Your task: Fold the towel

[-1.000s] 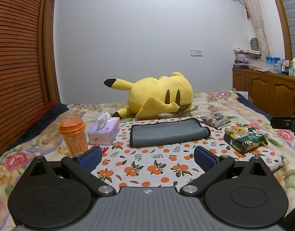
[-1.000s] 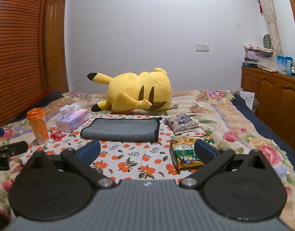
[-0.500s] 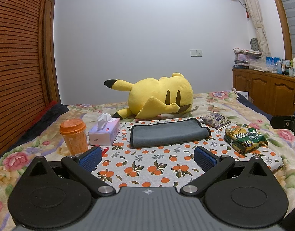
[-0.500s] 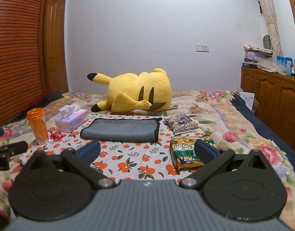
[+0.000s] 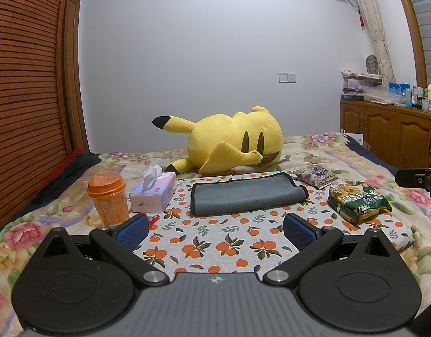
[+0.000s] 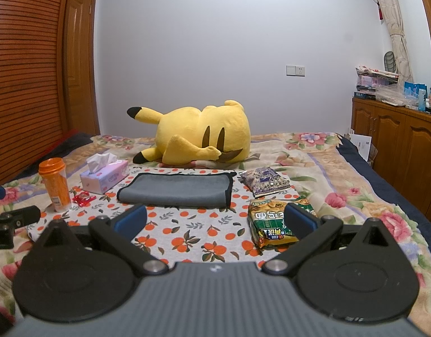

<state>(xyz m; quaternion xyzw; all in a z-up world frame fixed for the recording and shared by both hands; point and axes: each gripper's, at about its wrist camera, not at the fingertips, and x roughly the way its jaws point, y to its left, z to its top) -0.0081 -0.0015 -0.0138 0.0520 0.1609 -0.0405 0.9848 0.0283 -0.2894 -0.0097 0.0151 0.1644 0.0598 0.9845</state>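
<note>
A grey towel (image 5: 246, 195) with a black edge lies folded on an orange-print cloth (image 5: 215, 241) on the bed; it also shows in the right wrist view (image 6: 176, 189). My left gripper (image 5: 215, 229) is open and empty, held above the cloth, short of the towel's near edge. My right gripper (image 6: 215, 220) is open and empty, also short of the towel, with its right finger over a green snack bag (image 6: 271, 221).
A yellow plush toy (image 5: 232, 143) lies behind the towel. An orange cup (image 5: 108, 198), a tissue box (image 5: 153, 193) and a red wrapper (image 6: 83, 198) are left of it. A purple packet (image 5: 316, 175) and the green snack bag (image 5: 358, 203) are right. Wooden cabinets (image 6: 398, 151) stand far right.
</note>
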